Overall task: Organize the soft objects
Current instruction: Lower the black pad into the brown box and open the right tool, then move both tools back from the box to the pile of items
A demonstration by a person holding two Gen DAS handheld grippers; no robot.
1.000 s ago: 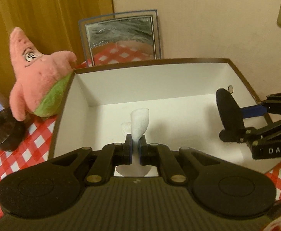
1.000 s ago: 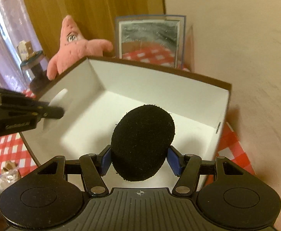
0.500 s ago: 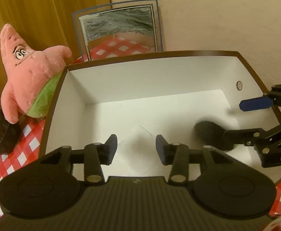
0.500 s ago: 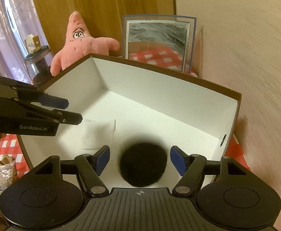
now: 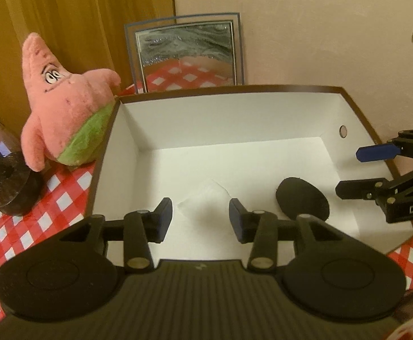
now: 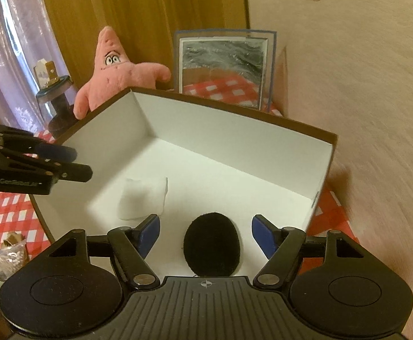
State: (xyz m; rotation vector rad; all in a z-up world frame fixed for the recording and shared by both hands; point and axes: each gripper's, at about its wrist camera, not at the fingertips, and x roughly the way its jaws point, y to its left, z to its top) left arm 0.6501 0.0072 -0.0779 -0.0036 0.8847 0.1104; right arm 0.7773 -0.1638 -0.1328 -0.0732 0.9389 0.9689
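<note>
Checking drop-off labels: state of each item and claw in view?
White cloth: flat on box floor, released.
Black pad: on box floor, released, apart from cloth.
Box: open, no lid on.
Plush: upright outside box, against its wall.
Left claw: open, empty.
Right claw: open, empty.

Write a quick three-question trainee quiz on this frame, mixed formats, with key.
1. True or false: the black pad lies on the floor of the white box.
2. Which is outside the box? A) white cloth B) pink star plush C) black pad
3. Fill in: both the left tongs and right tongs are ____.

Key: 1 true; 2 B; 3 open, holding nothing.
</note>
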